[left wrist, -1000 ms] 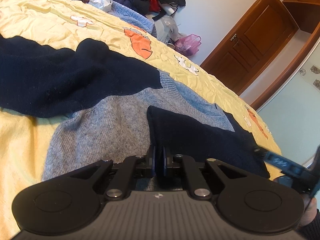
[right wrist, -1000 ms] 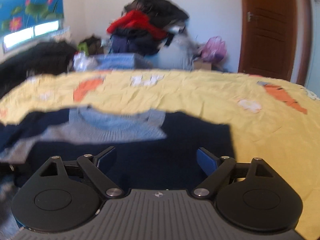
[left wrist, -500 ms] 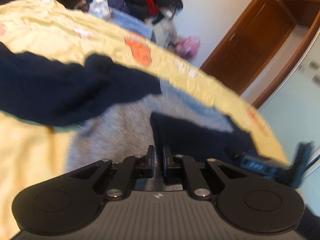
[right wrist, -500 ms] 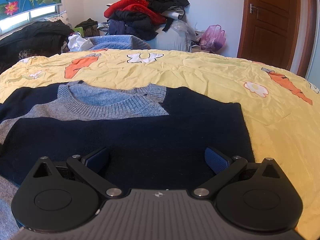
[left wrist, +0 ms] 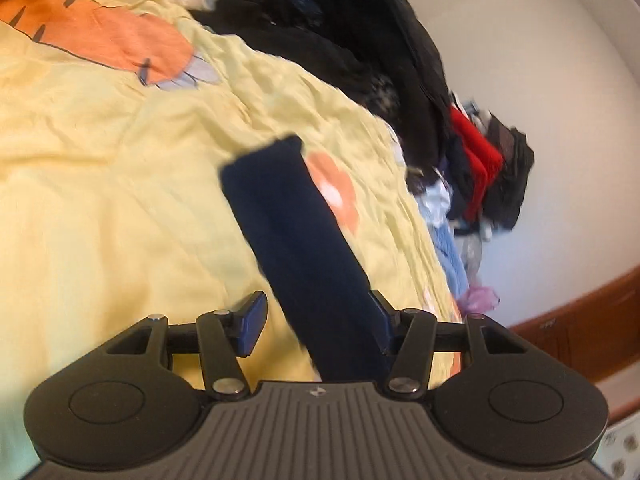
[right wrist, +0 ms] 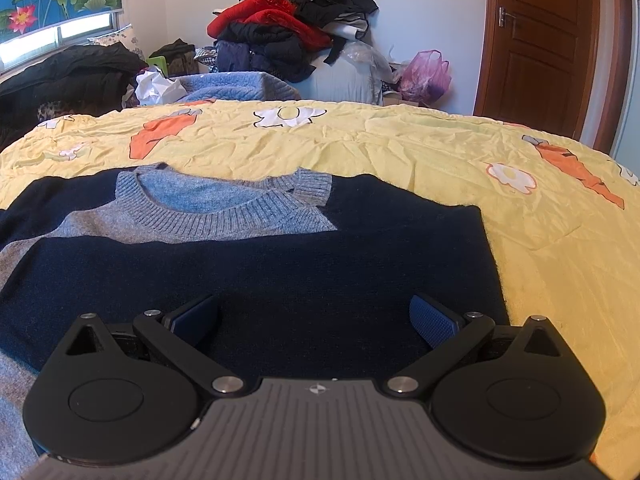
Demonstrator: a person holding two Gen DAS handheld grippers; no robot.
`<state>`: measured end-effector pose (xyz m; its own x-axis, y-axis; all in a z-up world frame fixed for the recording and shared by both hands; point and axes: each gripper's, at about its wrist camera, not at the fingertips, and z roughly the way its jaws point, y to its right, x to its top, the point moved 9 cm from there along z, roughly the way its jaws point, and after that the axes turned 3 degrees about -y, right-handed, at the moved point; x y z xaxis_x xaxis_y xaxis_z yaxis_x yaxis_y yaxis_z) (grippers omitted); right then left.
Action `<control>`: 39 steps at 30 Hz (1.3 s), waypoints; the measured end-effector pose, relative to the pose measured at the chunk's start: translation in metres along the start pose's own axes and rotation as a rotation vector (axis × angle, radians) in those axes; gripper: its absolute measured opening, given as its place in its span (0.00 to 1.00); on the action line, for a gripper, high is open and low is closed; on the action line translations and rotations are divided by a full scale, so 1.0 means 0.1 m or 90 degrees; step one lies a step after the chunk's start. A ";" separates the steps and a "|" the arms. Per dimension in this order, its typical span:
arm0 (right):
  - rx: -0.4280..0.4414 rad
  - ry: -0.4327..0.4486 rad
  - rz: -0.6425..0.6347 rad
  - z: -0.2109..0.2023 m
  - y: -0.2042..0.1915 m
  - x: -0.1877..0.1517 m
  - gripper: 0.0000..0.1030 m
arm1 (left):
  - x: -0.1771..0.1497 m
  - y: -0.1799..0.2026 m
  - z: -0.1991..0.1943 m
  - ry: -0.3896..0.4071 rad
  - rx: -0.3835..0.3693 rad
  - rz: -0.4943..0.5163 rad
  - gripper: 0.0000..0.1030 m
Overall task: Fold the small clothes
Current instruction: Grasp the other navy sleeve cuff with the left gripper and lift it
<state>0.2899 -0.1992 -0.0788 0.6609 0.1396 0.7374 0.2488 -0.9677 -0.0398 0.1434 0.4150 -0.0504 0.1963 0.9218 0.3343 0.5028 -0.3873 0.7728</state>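
Both grippers are standing wide open and gripping nothing: our left gripper (left wrist: 314,324) is hovering over a long navy knitted sleeve (left wrist: 292,248), its right finger pad just beside the fabric, while our right gripper (right wrist: 314,320) is hanging over the navy-and-grey knitted sweater (right wrist: 256,272) with its blue textured pads (right wrist: 434,322) spread apart. We are seeing one sweater — soft wool, ribbed grey round collar (right wrist: 224,216), one sleeve folded flat across the chest — lying on a crinkled yellow bedsheet printed with orange carrots and white flowers (right wrist: 400,148). In the left wrist view the sleeve is stretching straight out over the sheet. Beyond the bed, one heap of red and black clothes (right wrist: 288,24) is sitting by the white wall, with a pink plastic bag (right wrist: 426,74) and a brown wooden door (right wrist: 540,40) nearby.
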 end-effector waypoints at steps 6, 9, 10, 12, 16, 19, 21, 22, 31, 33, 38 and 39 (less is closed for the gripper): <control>0.000 0.000 -0.001 0.00 0.00 0.00 1.00 | 0.13 0.02 0.23 0.031 0.033 0.014 0.52; 0.000 0.000 0.000 0.00 0.00 0.00 1.00 | 0.21 -0.01 0.20 0.060 0.053 0.030 0.52; 0.001 0.000 0.000 0.00 0.00 0.00 1.00 | 0.22 0.00 0.20 0.073 0.061 0.036 0.52; 0.002 0.001 0.001 0.00 0.00 0.00 1.00 | 0.25 -0.02 0.19 0.087 0.076 0.056 0.50; 0.004 0.002 0.004 -0.01 0.00 0.01 1.00 | 0.25 -0.01 0.24 0.092 0.130 0.100 0.07; 0.005 0.003 0.007 -0.02 0.00 0.01 1.00 | 0.22 0.12 0.16 0.113 0.140 0.126 0.06; 0.006 0.003 0.007 -0.02 0.00 0.01 1.00 | 0.16 0.35 0.06 0.131 0.119 0.150 0.06; 0.006 0.003 0.007 -0.02 0.00 0.01 1.00 | 0.10 0.51 0.02 0.137 0.105 0.171 0.05; 0.015 0.009 0.022 -0.03 0.01 0.01 1.00 | -1.65 2.26 -0.02 0.079 -0.086 0.451 0.04; 0.019 0.010 0.026 -0.03 0.02 0.01 1.00 | -2.31 2.49 0.05 0.029 -0.125 0.518 0.04; 0.030 0.016 0.040 -0.05 0.04 0.02 1.00 | -3.84 2.56 0.30 -0.108 -0.145 0.689 0.04; 0.035 0.018 0.046 -0.05 0.05 0.02 1.00 | -4.03 2.52 0.35 -0.130 -0.135 0.714 0.04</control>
<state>0.2886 -0.2045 -0.0739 0.6583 0.0638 0.7500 0.2404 -0.9621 -0.1292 0.2201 -0.0538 -0.0097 0.5850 0.0369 0.8102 -0.1868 -0.9660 0.1789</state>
